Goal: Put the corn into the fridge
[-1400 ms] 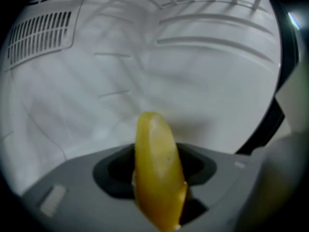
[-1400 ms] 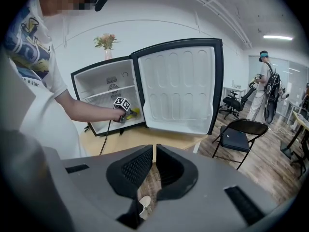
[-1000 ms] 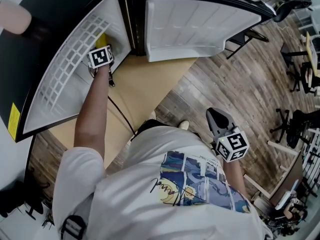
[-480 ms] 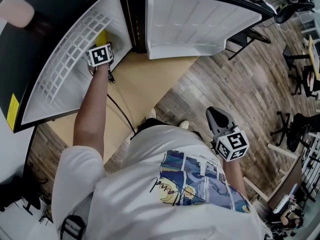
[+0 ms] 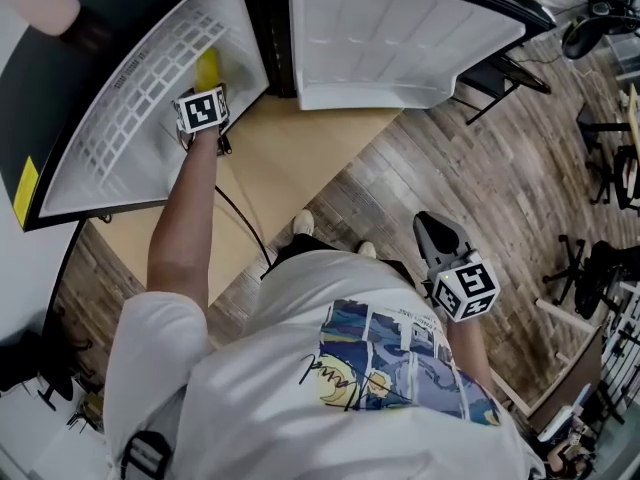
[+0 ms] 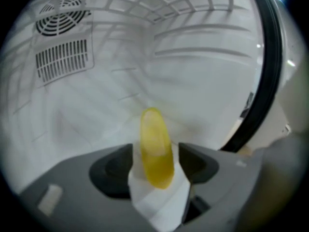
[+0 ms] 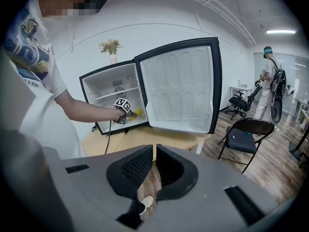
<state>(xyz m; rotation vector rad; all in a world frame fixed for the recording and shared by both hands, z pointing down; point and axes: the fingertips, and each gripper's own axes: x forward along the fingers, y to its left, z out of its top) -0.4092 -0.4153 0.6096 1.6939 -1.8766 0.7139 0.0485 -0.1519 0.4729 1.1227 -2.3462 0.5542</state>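
Jaws of our left gripper (image 6: 155, 162) stand spread inside the fridge (image 5: 120, 148). The corn (image 6: 155, 141) lies between them with a thin strip of white showing on each side, so neither pad presses it. It is a yellow cob pointing away from us, resting on the white floor of the fridge on the hinge side of the opening. On the back wall beyond it is a round fan grille (image 6: 60, 19) with a block of slots under it, and a white wire shelf (image 6: 164, 4) spans the space above. In the head view our left arm reaches into the fridge, with that gripper's marker cube (image 5: 200, 110) at the threshold and the cob just past it. A black cable (image 5: 240, 218) trails back from that gripper across the worktop (image 5: 300, 153).

Our right gripper (image 7: 153, 151) hangs well apart from all this, by our right side. Its jaws are drawn almost together with only a sliver between the ribbed pads, and nothing sits in that sliver. Through it we glimpse the wooden floor (image 5: 470, 178) and the pale toe of a shoe (image 7: 146, 201).

The fridge is small, black outside and white inside. It stands on the pale wooden worktop with its door (image 7: 178, 83) swung wide open, and a vase of flowers (image 7: 111, 46) sits on top. To the right a black folding chair (image 7: 246, 132) stands on the floor, and farther off we see another person (image 7: 269, 81).
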